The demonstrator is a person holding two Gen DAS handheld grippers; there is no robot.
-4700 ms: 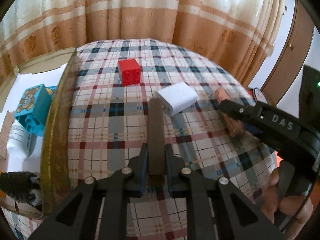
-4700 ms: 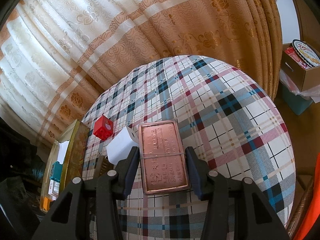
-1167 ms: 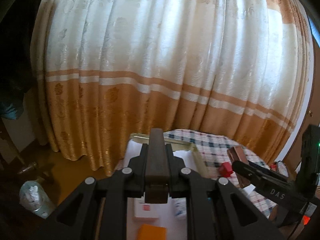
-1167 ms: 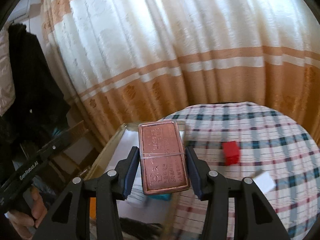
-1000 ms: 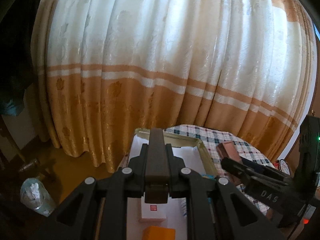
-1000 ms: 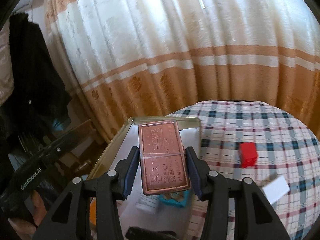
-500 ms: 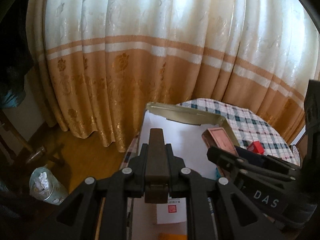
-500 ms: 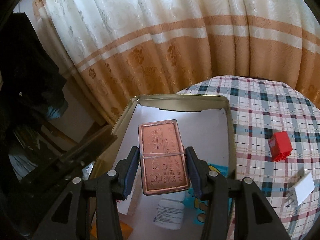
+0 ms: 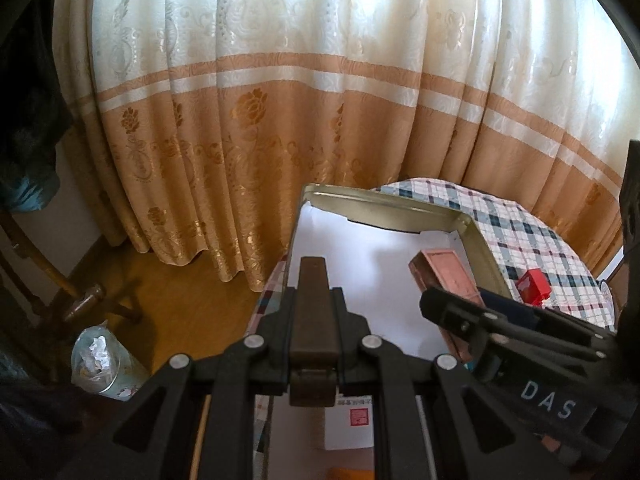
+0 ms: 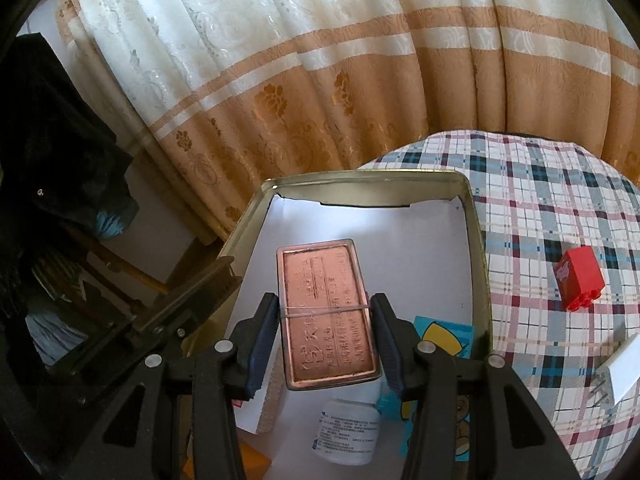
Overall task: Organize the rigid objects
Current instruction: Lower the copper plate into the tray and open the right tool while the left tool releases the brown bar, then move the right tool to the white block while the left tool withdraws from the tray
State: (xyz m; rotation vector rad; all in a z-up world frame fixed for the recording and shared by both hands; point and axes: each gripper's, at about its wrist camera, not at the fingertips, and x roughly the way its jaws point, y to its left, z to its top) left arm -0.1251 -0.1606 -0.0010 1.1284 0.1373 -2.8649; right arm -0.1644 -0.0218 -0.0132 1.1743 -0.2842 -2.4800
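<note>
The right gripper (image 10: 326, 336) squeezes a flat copper tin (image 10: 326, 314) by its two long sides and holds it over the open gold box (image 10: 478, 240). The tin has a thin band around it and raised writing that is too small to read. The left gripper (image 9: 313, 312) is closed tight on a dark brown block (image 9: 312, 316), which sticks out past the fingers; the bottom of the block is hidden behind the gripper. Both grippers tilt down toward the box. The box is lined with white paper. Inside it are a white bottle (image 10: 346, 430) with a label, a blue block (image 10: 440, 340) with a cartoon picture and a white packet (image 9: 350, 426) with a small red mark. The grippers cover part of each of these. An orange thing (image 10: 250, 458) at the near end is mostly cut off, so it is hard to tell what it is. On the checked cloth (image 10: 540, 208) beside the box sits a red block (image 10: 580, 278). A white box (image 10: 622, 368) near the edge of the right view is cut off.
</note>
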